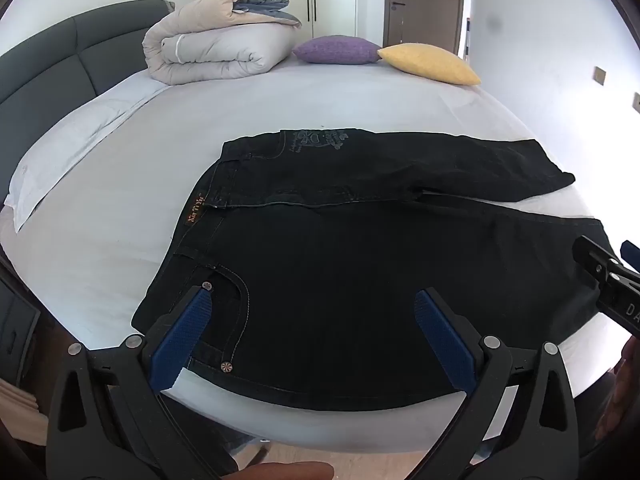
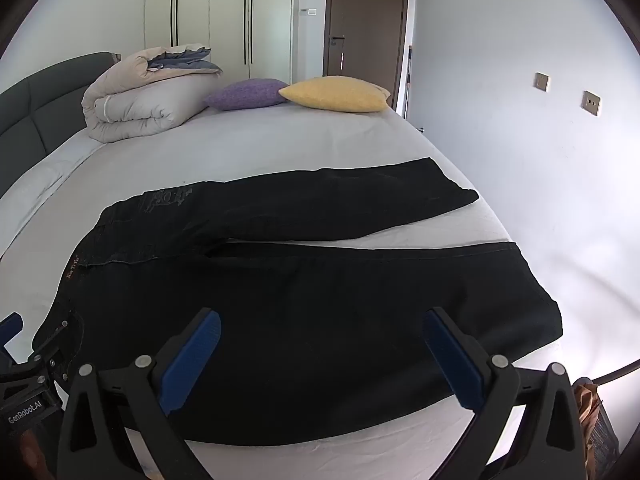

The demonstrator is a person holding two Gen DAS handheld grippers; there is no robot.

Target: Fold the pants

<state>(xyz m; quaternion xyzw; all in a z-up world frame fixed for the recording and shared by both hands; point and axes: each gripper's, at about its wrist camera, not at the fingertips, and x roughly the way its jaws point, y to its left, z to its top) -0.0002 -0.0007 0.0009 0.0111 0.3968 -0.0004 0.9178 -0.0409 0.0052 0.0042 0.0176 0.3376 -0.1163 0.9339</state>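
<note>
Black jeans (image 1: 340, 264) lie flat on the white bed (image 1: 132, 184), waistband to the left, both legs stretched to the right and slightly apart. They also show in the right wrist view (image 2: 320, 300). My left gripper (image 1: 312, 304) is open and empty, hovering over the near pocket at the waist end. My right gripper (image 2: 320, 324) is open and empty above the near leg, close to the bed's front edge. The right gripper's tip shows at the right edge of the left wrist view (image 1: 600, 268).
A folded beige duvet (image 1: 216, 46), a purple pillow (image 1: 338, 50) and a yellow pillow (image 1: 430, 62) sit at the far end. A dark headboard (image 1: 48, 64) runs along the left. A white wall (image 2: 540, 180) borders the bed's right side.
</note>
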